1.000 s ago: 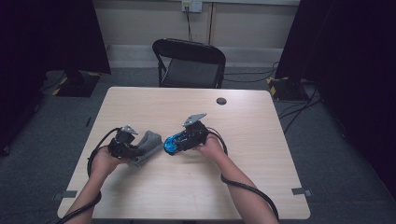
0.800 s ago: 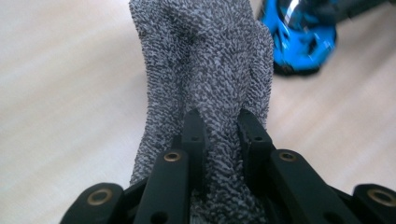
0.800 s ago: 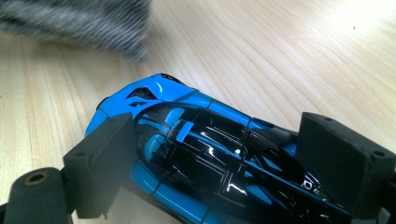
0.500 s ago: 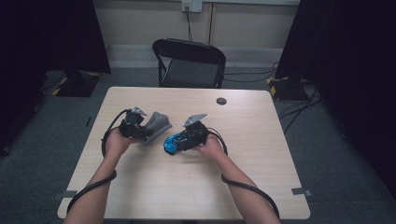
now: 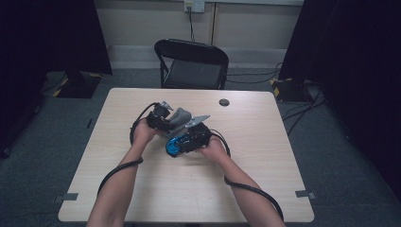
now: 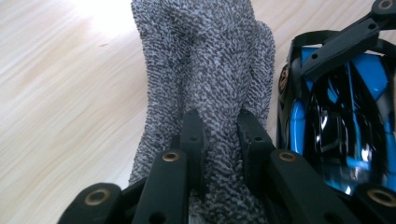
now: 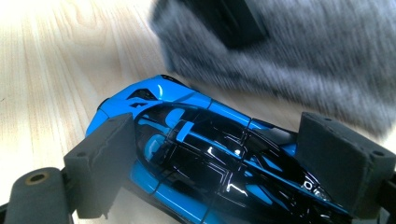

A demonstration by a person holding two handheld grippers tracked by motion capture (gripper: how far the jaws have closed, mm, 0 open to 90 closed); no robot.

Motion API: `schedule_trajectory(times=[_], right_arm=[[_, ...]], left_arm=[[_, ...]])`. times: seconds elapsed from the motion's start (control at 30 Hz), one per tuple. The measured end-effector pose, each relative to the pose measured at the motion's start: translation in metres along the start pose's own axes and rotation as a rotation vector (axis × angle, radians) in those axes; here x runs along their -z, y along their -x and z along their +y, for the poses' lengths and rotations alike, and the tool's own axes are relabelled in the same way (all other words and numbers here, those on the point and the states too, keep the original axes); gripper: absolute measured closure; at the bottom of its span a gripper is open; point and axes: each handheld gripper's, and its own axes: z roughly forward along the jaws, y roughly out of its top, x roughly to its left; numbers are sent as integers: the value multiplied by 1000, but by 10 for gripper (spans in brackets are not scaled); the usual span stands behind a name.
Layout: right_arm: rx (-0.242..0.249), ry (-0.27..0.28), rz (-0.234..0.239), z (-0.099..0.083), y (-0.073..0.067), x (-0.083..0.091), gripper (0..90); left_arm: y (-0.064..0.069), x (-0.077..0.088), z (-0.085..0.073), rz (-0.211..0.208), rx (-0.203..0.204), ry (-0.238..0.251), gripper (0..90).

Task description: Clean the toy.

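Compared with a second back, my left gripper (image 5: 166, 124) has carried the grey cloth (image 5: 180, 117) from the left part of the worktop (image 5: 265, 156) up and across toward the middle, and the cloth now sits just behind and against the toy car (image 5: 176, 145). Half a second ago there was a gap between cloth and car; that gap is gone. My right gripper (image 5: 185, 142) has not shifted, and the car lies where it did.

Nearest me in the high view, both forearms come up from the bottom edge and meet at mid-worktop. The right gripper's fingers (image 7: 100, 163) stand on either side of the car (image 7: 210, 163), pads against its flanks, holding it on the wood. The car is glossy blue and black, low and streamlined, lying on the worktop with its nose pointing left toward me.

Just beyond it, the left gripper's fingers (image 6: 194, 140) are clamped tight on a fold of the cloth (image 6: 205, 70). The cloth is a nubbly grey knit, bunched upright between the fingers and spreading out on the wood ahead, its edge touching the car (image 6: 336, 121).

Farther off, a small dark disc (image 5: 224, 102) lies near the far edge, and a black folding chair (image 5: 191, 64) stands behind the worktop.
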Motion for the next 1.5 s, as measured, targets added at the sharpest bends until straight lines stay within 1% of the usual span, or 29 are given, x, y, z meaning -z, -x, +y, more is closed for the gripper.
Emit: schedule_trajectory(times=[0.07, 0.1, 0.13, 0.17, 0.2, 0.27, 0.3, 0.33, 0.4, 0.47, 0.53, 0.57, 0.6, 0.63, 0.73, 0.8, 0.87, 0.9, 0.93, 0.97, 1.03, 1.1, 1.13, 1.17, 1.23, 1.27, 1.3, 1.4, 1.5], right_arm=[[-1, -3, -2, 0, 0, 0, 117], [-1, -3, -2, 0, 0, 0, 117], [0, -3, -2, 0, 0, 0, 118], [-1, -2, -2, 0, 0, 0, 117], [-1, -2, 0, 0, 0, 0, 117], [-2, -2, 1, 0, 0, 0, 118], [-1, -1, 1, 0, 0, 0, 118], [-1, 2, 0, 0, 0, 0, 118], [-2, 3, 0, 0, 0, 0, 118], [-1, 2, -1, 0, 0, 0, 118], [-1, 2, -1, 0, 0, 0, 118], [-1, 2, -1, 0, 0, 0, 118], [-1, 4, -2, 0, 0, 0, 118], [-2, 7, -3, -1, 0, 0, 118], [-1, 4, -4, 0, 0, 0, 118], [0, 2, -1, 0, 0, 0, 118], [-1, 4, -4, 0, 0, 0, 118], [-1, 4, -4, 0, 0, 0, 118], [-1, 5, -4, 0, 0, 0, 118], [-1, 5, -3, -1, 0, 0, 118], [1, 3, -1, 0, 0, 0, 118], [2, 1, 0, 0, 0, 0, 118], [3, 2, 0, 0, 0, 0, 119], [2, 2, -1, 0, 0, 0, 119], [2, 4, -3, -1, 0, 0, 119], [2, 5, -3, -1, 0, 0, 119], [1, 6, -3, -1, 0, 0, 119], [3, 3, -1, 0, 0, 0, 119], [2, 4, -2, 0, 0, 0, 119]], left_arm=[[1, -8, 4, -2, -7, 2, 753], [1, -11, 6, -8, 1, 6, 753], [2, -13, 8, -5, -5, 4, 753], [3, -16, 10, -7, 2, 14, 752], [4, -19, 12, -16, -3, 8, 752], [6, -23, 16, -15, -17, 0, 751], [8, -25, 18, -27, -26, -1, 752], [9, -26, 19, -38, -23, -3, 751], [13, -30, 21, -40, -28, -7, 750], [14, -34, 21, -40, -30, -25, 749], [15, -36, 20, -40, -18, -19, 749], [14, -36, 19, -49, -8, -19, 748], [14, -36, 19, -49, -8, -19, 748], [13, -36, 17, -58, 18, -13, 748], [13, -35, 16, -56, 19, -12, 751], [14, -35, 16, -54, 10, -17, 754], [14, -35, 17, -62, 9, -25, 757], [14, -35, 16, -69, 13, -23, 757], [14, -35, 16, -71, 29, -17, 758], [13, -33, 16, -77, 20, -29, 759], [13, -33, 15, -87, 22, -28, 758], [13, -32, 14, -87, 20, -26, 758], [14, -32, 14, -84, 29, -22, 758], [13, -31, 14, -85, 12, -33, 758], [14, -30, 14, -81, 10, -34, 759], [15, -30, 13, -84, 18, -30, 759], [14, -29, 13, -84, 5, -37, 759], [13, -26, 11, -88, -1, -41, 759], [11, -24, 8, -100, 3, -37, 759]])
